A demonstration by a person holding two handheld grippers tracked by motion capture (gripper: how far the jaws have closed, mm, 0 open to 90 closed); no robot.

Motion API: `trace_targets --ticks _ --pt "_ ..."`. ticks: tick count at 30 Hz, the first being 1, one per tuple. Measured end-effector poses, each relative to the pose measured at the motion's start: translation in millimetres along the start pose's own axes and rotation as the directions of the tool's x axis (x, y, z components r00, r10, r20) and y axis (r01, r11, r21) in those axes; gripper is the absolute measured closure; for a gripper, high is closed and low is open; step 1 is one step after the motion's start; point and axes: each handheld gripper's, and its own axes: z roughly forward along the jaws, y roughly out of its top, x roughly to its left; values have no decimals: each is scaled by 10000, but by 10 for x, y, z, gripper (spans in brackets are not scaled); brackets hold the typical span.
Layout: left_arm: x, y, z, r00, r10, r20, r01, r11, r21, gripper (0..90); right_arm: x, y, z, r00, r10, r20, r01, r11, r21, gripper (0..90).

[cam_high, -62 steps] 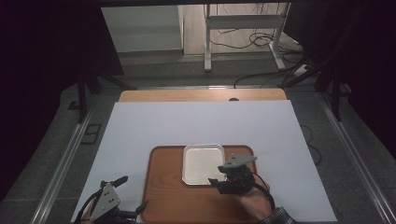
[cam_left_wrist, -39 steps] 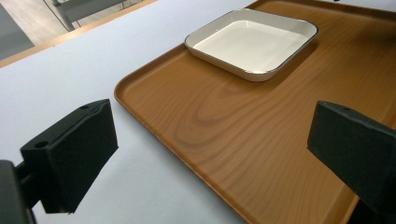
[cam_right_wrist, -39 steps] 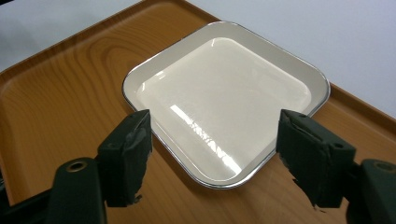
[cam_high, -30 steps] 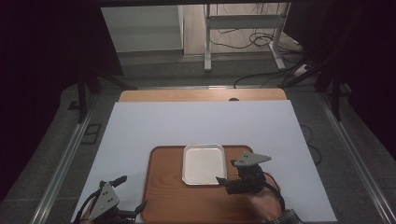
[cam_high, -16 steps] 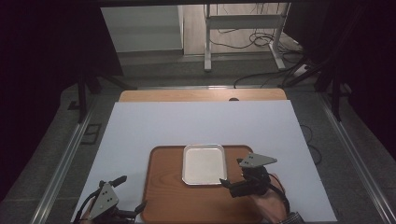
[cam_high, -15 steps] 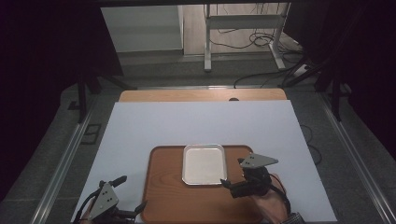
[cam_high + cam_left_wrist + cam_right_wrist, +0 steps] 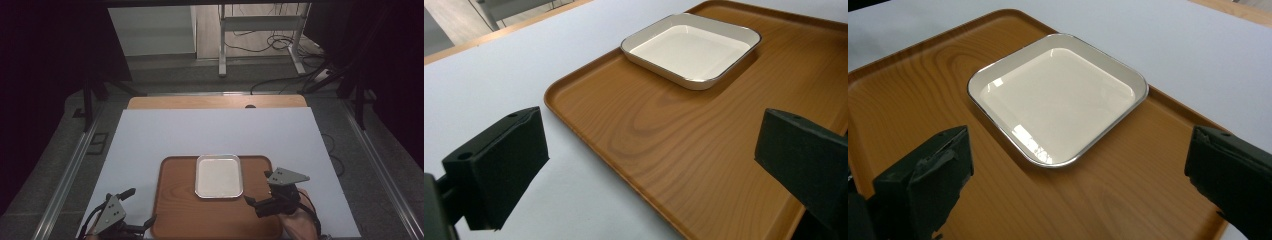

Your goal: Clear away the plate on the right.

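A white sheet [image 7: 210, 130] covers the table, dark floor all around. In the high view a wooden tray [image 7: 180, 210] lies at the near edge with a square white dish [image 7: 218, 176] at its far middle; the right gripper [image 7: 257, 205] hangs over the tray's right end, near the dish but apart, its jaws having just been opening, nothing between them. The left gripper [image 7: 142, 210] sits at the tray's left corner. The left gripper view shows wide jaws straddling the tray's rim. The right gripper view shows wide, empty jaws before the dish.
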Motion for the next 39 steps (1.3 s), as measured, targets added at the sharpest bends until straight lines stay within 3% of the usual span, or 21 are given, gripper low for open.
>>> trace_targets --ticks 3,16,28,39 --pt "-2 1 1 10000 26 -25 -26 10000 22 6 -17 -36 -50 9998 129 -170 -133 9997 -197 0" --pt "-6 2 4 10000 39 -48 -39 10000 35 8 -79 -178 -260 9975 670 238 -647 9941 -873 0" --pt "-7 2 5 10000 42 -56 -42 10000 47 9 -86 -351 -450 9873 1143 1105 -1001 9869 -1265 0" --pt "-9 2 6 10000 49 -59 -48 10000 50 10 -95 -521 -553 9756 1373 1713 -1187 9863 -1145 0"
